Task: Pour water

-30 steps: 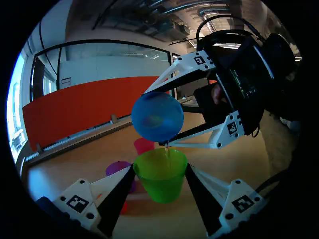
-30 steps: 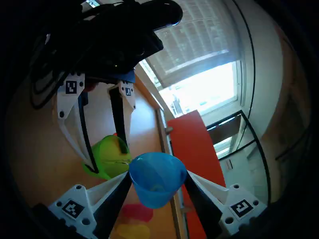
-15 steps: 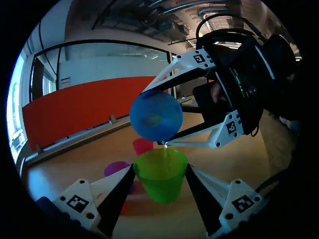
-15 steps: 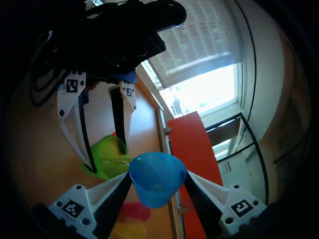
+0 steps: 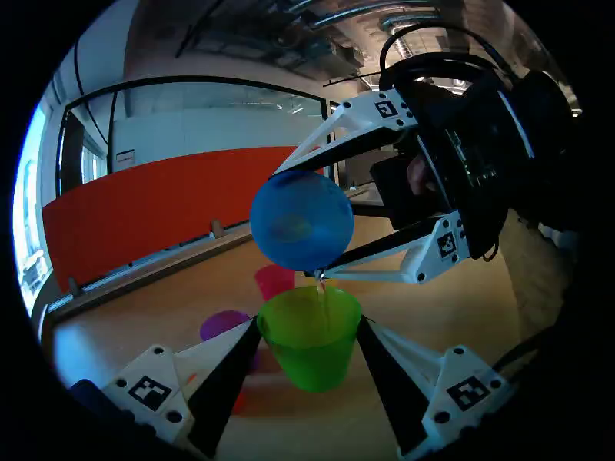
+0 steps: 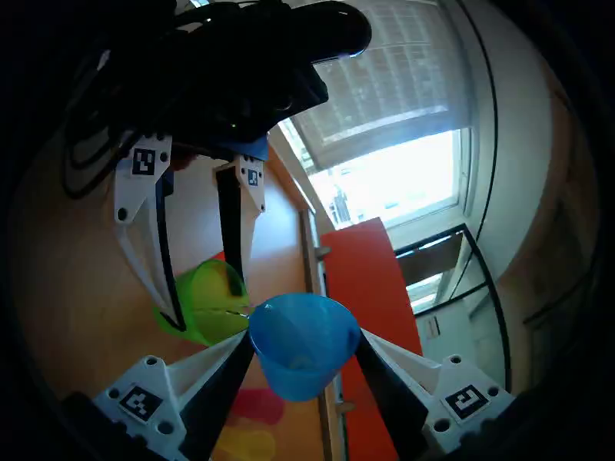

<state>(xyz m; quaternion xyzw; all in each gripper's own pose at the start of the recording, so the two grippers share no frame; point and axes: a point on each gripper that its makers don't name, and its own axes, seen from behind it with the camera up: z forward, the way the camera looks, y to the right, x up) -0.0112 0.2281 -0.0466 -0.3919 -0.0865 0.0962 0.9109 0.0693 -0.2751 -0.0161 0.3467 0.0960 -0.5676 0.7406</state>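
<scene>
My left gripper [image 5: 307, 347] is shut on a green cup [image 5: 310, 338], held upright above the wooden table [image 5: 138, 330]. My right gripper [image 6: 304, 352] is shut on a blue cup [image 6: 304, 344], tipped on its side. In the left gripper view the blue cup [image 5: 301, 220] hangs just above the green one, and a thin stream of water [image 5: 322, 288] falls from its lip into the green cup. In the right gripper view the green cup [image 6: 201, 302] sits to the left of the blue cup's rim, between the left gripper's fingers [image 6: 234, 230].
A pink cup [image 5: 274, 280] and a purple cup [image 5: 223, 326] stand on the table behind the green one. Red and yellow shapes [image 6: 254, 426] lie on the table under the blue cup. An orange wall panel [image 5: 154, 203] runs behind; a bright window [image 6: 384, 180] lies beyond.
The blue cup has tipped slightly further and shifted a little up and left in the left gripper view. Water keeps trickling into the green cup. The green cup has stayed in place.
</scene>
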